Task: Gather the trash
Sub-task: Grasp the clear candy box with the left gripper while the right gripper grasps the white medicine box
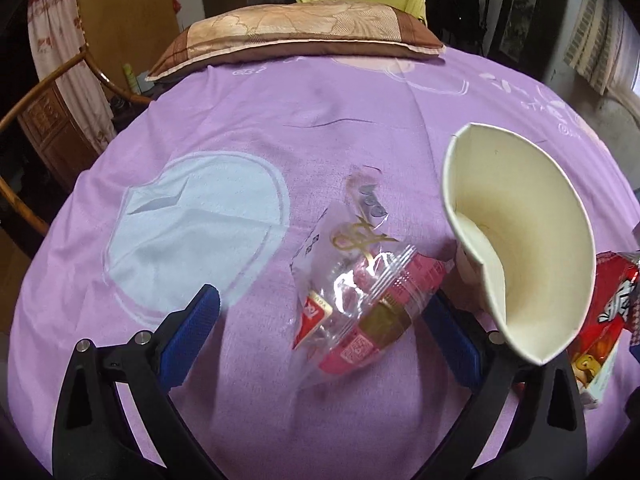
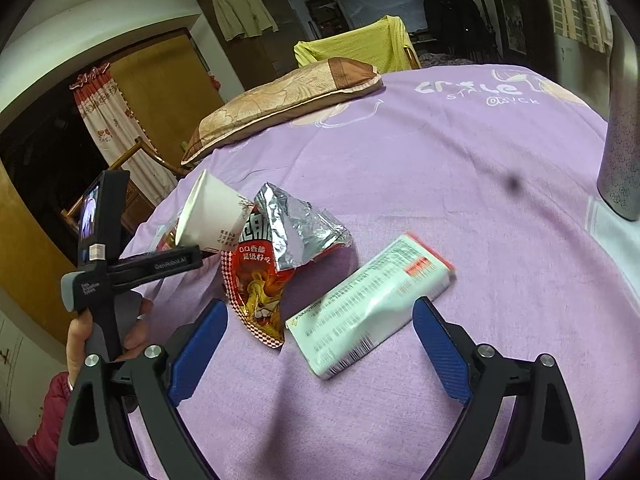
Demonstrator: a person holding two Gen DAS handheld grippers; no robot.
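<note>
Between spread tool fingers, clear wrapper

On the lilac printed bedsheet, a crinkled clear plastic wrapper with pink and gold print lies between the wide-spread blue pads of the left hand-held gripper. At three o'clock from it a squashed cream paper cup lies tipped, mouth toward the camera, a red snack packet just beyond. A brown-and-tan patterned pillow lies at twelve o'clock.

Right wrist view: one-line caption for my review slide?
Open right tongs hover over a white carton beside a torn snack bag and paper cup on a purple sheet.
</note>
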